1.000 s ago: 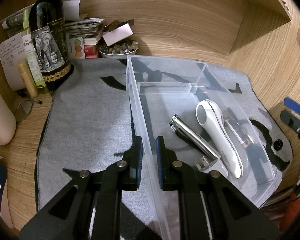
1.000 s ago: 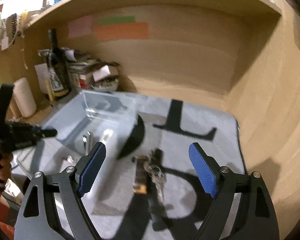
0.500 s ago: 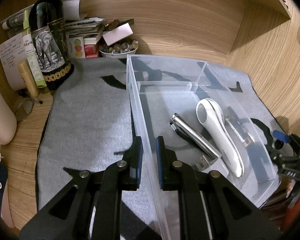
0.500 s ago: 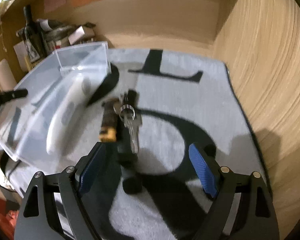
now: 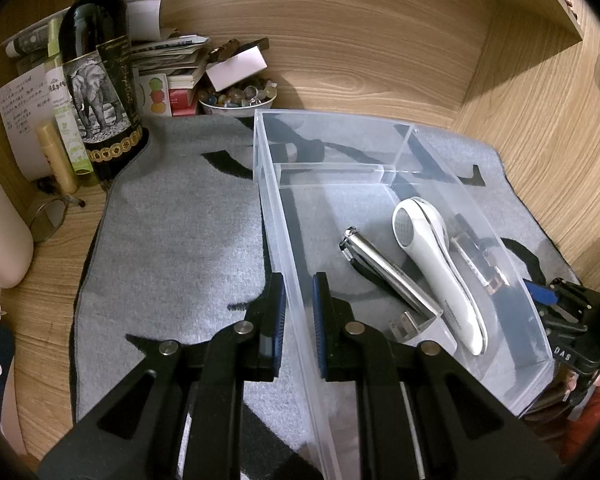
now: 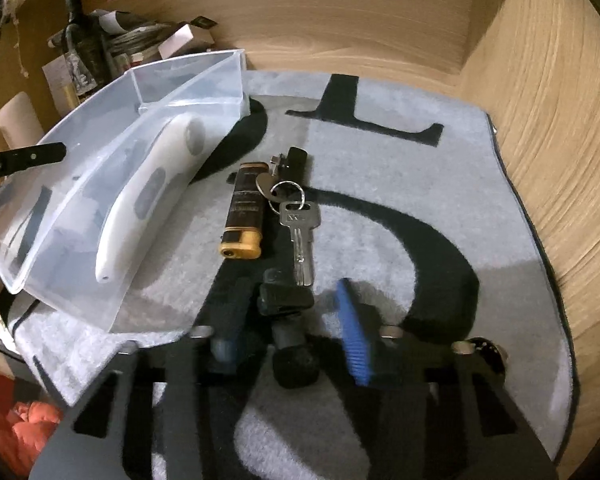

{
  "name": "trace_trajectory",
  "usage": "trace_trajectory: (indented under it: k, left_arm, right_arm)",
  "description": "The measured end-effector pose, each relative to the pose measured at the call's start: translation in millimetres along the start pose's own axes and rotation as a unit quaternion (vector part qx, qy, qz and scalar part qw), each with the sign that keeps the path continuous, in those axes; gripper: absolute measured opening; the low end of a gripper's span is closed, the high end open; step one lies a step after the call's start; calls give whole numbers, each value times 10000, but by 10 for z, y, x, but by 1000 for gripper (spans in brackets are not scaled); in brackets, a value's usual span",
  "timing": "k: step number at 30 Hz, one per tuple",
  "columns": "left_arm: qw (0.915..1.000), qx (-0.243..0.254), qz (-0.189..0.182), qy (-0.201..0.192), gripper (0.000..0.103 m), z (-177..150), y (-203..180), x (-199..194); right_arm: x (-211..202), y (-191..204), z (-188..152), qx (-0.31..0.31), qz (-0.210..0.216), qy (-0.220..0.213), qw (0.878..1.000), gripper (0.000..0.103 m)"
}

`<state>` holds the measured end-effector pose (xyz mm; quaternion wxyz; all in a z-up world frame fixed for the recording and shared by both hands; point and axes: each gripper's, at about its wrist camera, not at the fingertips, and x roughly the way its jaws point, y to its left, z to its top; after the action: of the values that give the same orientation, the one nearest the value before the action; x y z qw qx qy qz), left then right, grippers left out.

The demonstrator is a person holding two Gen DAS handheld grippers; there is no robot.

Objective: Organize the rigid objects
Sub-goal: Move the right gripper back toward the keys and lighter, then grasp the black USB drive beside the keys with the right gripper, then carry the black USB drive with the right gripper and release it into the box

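Meanwhile the left gripper (image 5: 299, 312) pinches the near wall of the clear bin (image 5: 276, 216), which holds a white handheld device (image 5: 436, 268) and a silver clipper (image 5: 384, 272), while the right gripper (image 6: 290, 334) straddles a black object (image 6: 286, 300) on the grey mat (image 6: 440, 168), fingers not visibly closed on it, beside a lighter (image 6: 244, 212) and keys (image 6: 298, 220).
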<state>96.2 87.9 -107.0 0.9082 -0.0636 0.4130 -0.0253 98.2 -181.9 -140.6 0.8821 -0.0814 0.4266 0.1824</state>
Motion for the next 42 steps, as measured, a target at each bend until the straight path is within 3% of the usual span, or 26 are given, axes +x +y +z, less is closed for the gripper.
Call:
trace_trajectory:
  k: [16,30,42]
  left_arm:
    - [10000,-15,-13,2,13,-1,13,-9]
    - [10000,-27,-19,12,13,9,-1,6]
    - [10000,-12,-5,18,13,13,-23,14]
  right_arm:
    - [-176,-21,108,56,8,-321,9995,22]
    - [-417,194,534,-305,23,-968,9948,22]
    - [-533,554,968,-757,382,-1482,9853,22]
